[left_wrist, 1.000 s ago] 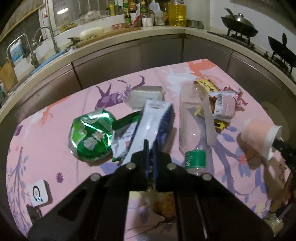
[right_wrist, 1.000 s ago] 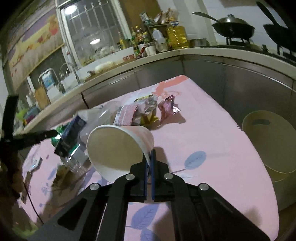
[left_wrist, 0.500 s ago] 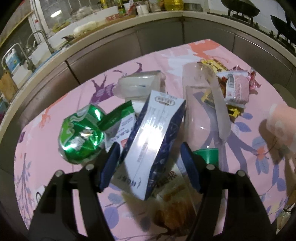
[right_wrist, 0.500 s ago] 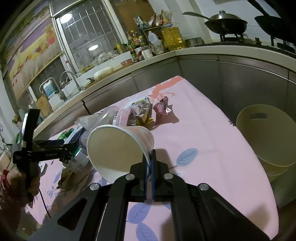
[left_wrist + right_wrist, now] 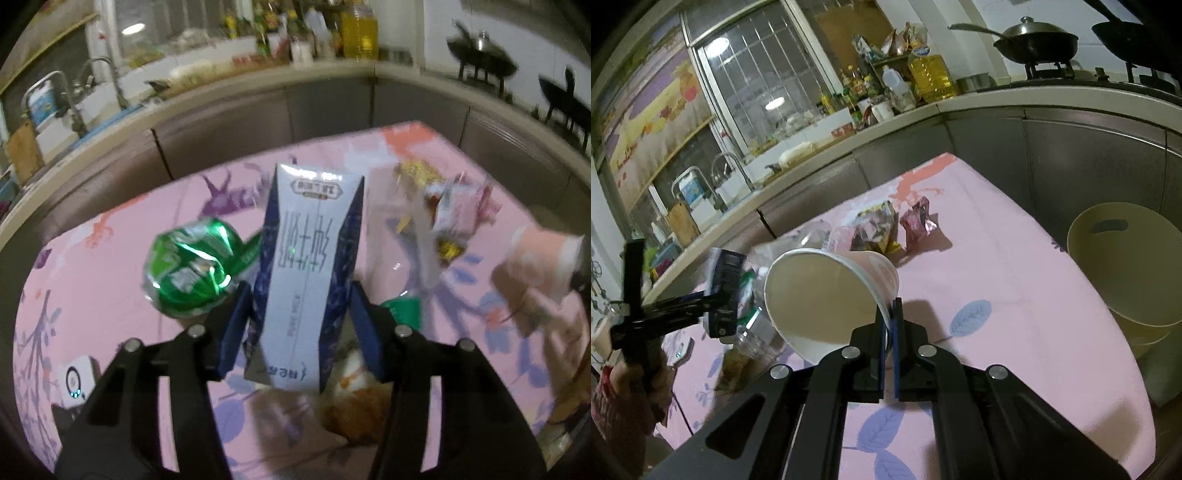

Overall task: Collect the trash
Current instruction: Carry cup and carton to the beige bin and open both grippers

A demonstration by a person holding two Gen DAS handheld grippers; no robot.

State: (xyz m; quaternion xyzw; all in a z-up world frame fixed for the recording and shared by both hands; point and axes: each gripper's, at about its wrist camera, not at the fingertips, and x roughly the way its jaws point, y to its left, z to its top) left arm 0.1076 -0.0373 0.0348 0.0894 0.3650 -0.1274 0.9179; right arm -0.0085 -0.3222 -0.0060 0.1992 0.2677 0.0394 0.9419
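Note:
My left gripper [image 5: 301, 314] is shut on a blue and white milk carton [image 5: 308, 273], held upright above the pink table. It also shows in the right wrist view [image 5: 724, 280]. My right gripper [image 5: 889, 317] is shut on the rim of a pink paper cup [image 5: 827, 295], tilted with its mouth toward the camera; the cup shows at the right in the left wrist view [image 5: 539, 262]. On the table lie a crumpled green bag [image 5: 188, 273], a clear plastic bottle [image 5: 395, 243] and snack wrappers [image 5: 454, 206].
A cream bin [image 5: 1126, 273] stands off the table's right edge. A small white device [image 5: 74, 376] lies at the table's near left. A brownish scrap [image 5: 354, 410] lies under the carton. Kitchen counters with a sink and stove surround the table.
My left gripper opened, closed around the milk carton's sides and lifted it upright off the table. My right gripper keeps the cup and has risen slightly.

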